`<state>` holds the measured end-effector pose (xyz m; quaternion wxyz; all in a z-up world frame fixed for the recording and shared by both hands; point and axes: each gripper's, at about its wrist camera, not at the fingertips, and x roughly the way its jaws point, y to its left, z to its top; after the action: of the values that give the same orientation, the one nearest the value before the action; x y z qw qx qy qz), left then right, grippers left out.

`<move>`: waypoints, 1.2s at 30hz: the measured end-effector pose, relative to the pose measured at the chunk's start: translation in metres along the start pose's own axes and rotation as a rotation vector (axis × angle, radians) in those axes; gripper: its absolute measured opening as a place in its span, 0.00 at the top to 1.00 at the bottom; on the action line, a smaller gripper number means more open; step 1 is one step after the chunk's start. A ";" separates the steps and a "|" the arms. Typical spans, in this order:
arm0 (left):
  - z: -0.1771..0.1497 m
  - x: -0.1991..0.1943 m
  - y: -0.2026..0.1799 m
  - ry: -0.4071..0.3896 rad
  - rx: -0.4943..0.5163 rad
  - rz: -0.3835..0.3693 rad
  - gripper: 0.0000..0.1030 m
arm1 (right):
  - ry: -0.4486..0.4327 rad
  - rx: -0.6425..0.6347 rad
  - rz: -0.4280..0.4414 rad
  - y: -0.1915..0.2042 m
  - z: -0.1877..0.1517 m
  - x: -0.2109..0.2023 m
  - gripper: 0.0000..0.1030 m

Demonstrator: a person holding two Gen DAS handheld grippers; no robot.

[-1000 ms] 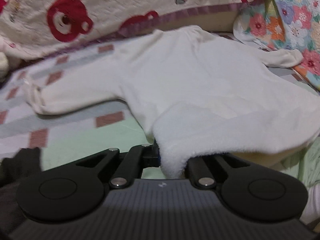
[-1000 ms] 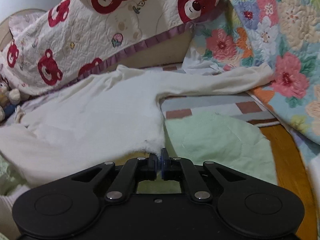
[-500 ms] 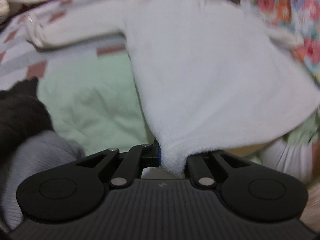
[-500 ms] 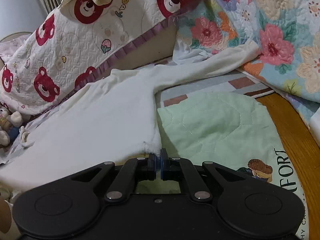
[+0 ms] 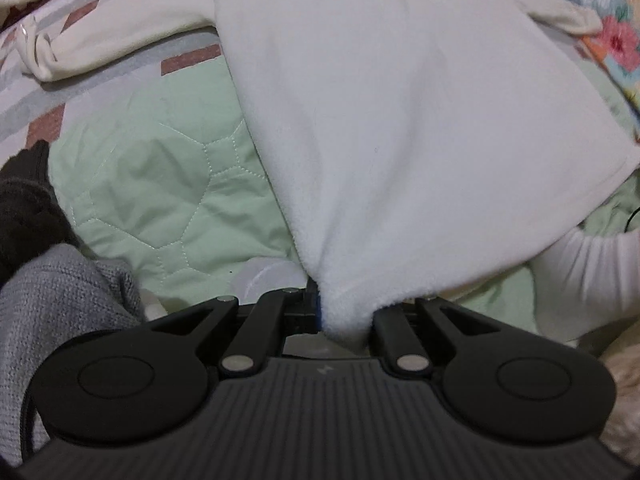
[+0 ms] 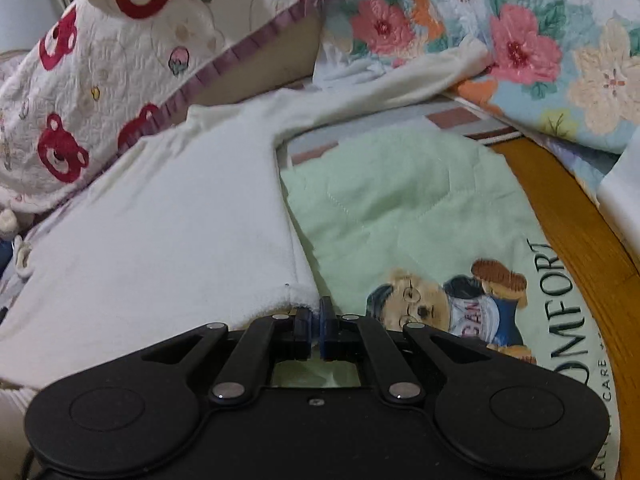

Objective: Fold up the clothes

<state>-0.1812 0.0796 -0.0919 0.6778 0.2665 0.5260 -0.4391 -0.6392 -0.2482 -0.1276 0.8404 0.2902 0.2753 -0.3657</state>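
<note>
Two grippers on one garment, and I'm taking the left wrist camera first. My left gripper is clamped on a bottom corner of the white fleece top, with the hem bunched between the fingers and spilling over the right one. From that pinch the fabric fans up and away across the frame. One sleeve trails out to the upper left, its cuff lying on the striped sheet. Below the top is a pale green quilted mat, stitched in hexagons. A grey knit garment sits at lower left, touching the gripper body, with a dark garment just above it. A person's white sleeve shows at the right edge, below the top's far hem corner.

Over to the right wrist camera. My right gripper is closed tight on the other hem corner of the white fleece top; only a thin edge sits between the blue pads. The body of the top spreads left and upward, and the second sleeve reaches up right onto the floral quilt. A bear-print quilt hangs behind. The green mat lies right of the top, printed with a teddy bear, and its edge meets a wooden floor.
</note>
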 end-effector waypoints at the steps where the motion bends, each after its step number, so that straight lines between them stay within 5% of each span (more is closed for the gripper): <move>1: -0.001 0.002 -0.003 0.008 0.032 -0.002 0.96 | 0.006 -0.008 -0.002 0.000 0.000 0.000 0.97; 6: 0.007 -0.006 -0.006 0.038 0.171 -0.051 0.89 | 0.098 -0.038 0.029 -0.004 0.019 -0.006 0.95; 10: 0.016 -0.012 -0.006 0.104 0.219 -0.137 0.57 | 0.159 -0.104 0.052 0.000 0.030 -0.018 0.85; 12: 0.018 -0.009 -0.007 0.174 0.253 -0.175 0.55 | 0.162 -0.147 0.076 0.006 0.038 -0.024 0.83; 14: 0.021 -0.015 -0.007 0.201 0.278 -0.195 0.55 | 0.124 -0.193 0.117 0.017 0.054 -0.034 0.66; 19: 0.055 -0.043 0.025 0.039 0.112 -0.209 0.49 | 0.008 -0.222 0.264 0.059 0.094 -0.030 0.44; 24: 0.094 -0.058 0.085 -0.186 -0.175 -0.056 0.44 | -0.099 -0.371 0.300 0.122 0.135 0.036 0.33; 29: 0.161 -0.039 0.148 -0.265 -0.160 0.176 0.44 | -0.179 -0.517 0.275 0.190 0.213 0.120 0.32; 34: 0.229 -0.019 0.211 -0.341 -0.144 0.409 0.44 | -0.048 -0.568 0.172 0.293 0.336 0.199 0.33; 36: 0.250 -0.011 0.236 -0.373 -0.143 0.476 0.44 | -0.011 -0.622 0.159 0.336 0.359 0.224 0.33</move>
<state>0.1443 -0.0117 -0.0293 0.8633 0.2488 0.3451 -0.2714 -0.1588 -0.4076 0.0613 0.9162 0.0381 0.3459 -0.1986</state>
